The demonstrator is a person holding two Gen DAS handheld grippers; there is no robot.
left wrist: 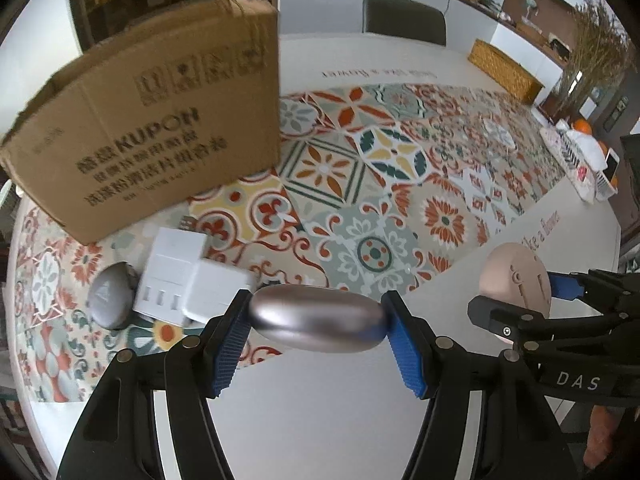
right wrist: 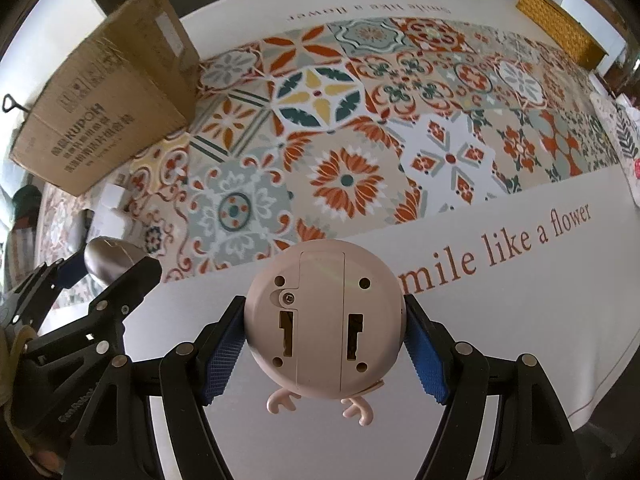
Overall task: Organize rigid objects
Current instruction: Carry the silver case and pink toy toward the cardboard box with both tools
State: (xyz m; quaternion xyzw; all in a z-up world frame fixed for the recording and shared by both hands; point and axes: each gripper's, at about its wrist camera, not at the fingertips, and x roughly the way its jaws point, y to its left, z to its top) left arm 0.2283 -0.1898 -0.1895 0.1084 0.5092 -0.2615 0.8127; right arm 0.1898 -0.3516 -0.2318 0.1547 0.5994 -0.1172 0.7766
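Note:
My left gripper (left wrist: pixel 316 322) is shut on a smooth silver oval case (left wrist: pixel 318 322), held above the white table edge. My right gripper (right wrist: pixel 324 340) is shut on a round pink alarm clock (right wrist: pixel 323 316), its back panel toward the camera and its antler-shaped feet hanging down. The clock also shows in the left wrist view (left wrist: pixel 516 280), to the right of the left gripper. The silver case shows at the left of the right wrist view (right wrist: pixel 110 260). On the patterned cloth lie white chargers (left wrist: pixel 176 276) and a grey oval case (left wrist: pixel 112 294), in front of a cardboard box (left wrist: pixel 156 128).
The cardboard box (right wrist: pixel 104 92) stands at the left on the patterned tablecloth (left wrist: pixel 380 184). A yellow woven basket (left wrist: pixel 506 70) sits at the far side. Fruit, a phone and packets (left wrist: pixel 588 156) lie at the right edge. A chair (left wrist: pixel 404 18) stands behind the table.

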